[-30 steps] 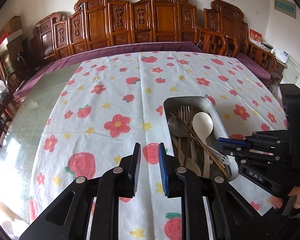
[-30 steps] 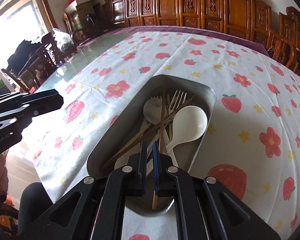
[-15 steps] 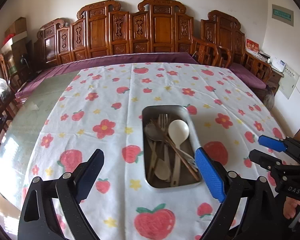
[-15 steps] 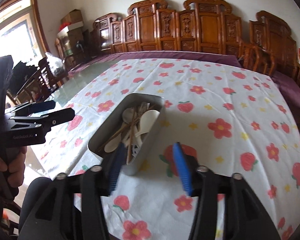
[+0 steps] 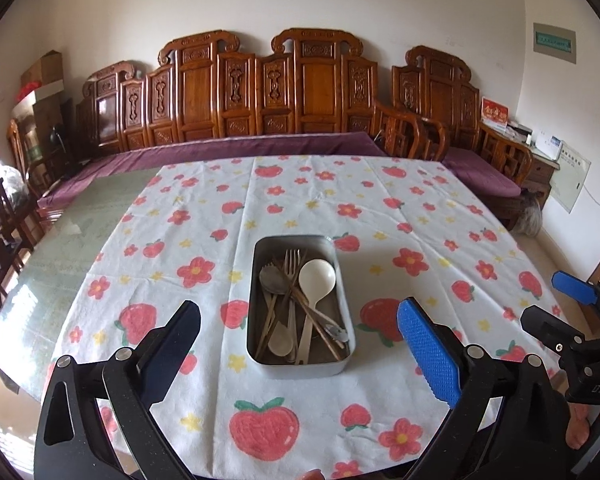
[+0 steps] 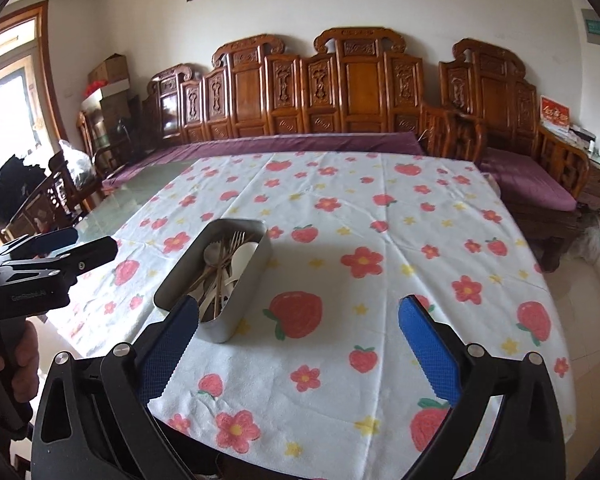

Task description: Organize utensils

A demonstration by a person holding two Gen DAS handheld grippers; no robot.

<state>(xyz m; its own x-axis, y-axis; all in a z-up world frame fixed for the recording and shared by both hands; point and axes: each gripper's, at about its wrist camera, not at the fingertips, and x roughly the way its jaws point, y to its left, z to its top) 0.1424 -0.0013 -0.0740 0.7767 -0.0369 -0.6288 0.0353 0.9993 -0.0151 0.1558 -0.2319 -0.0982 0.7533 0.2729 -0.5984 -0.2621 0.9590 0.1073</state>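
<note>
A metal tray [image 5: 255, 280] stands on the flowered tablecloth and holds a white spoon [image 5: 317, 278], a fork [image 5: 292, 260], a metal spoon [image 5: 271, 278] and wooden chopsticks [image 5: 320, 326]. The tray also shows in the right wrist view [image 6: 252, 280]. My left gripper [image 5: 300, 344] is open and empty, held above the table's near edge in front of the tray. My right gripper [image 6: 298, 336] is open and empty, to the right of the tray. The right gripper also shows at the right edge of the left wrist view [image 5: 556, 300].
The tablecloth [image 5: 380, 208] covers a glass-topped table [image 5: 80, 224]. Carved wooden chairs [image 5: 312, 84] and a purple-cushioned bench [image 5: 240, 148] line the far side. More chairs stand at the left [image 6: 60, 192].
Both grippers went from shut to wide open and pulled back and up from the tray. The tray now looks smaller and farther away.
</note>
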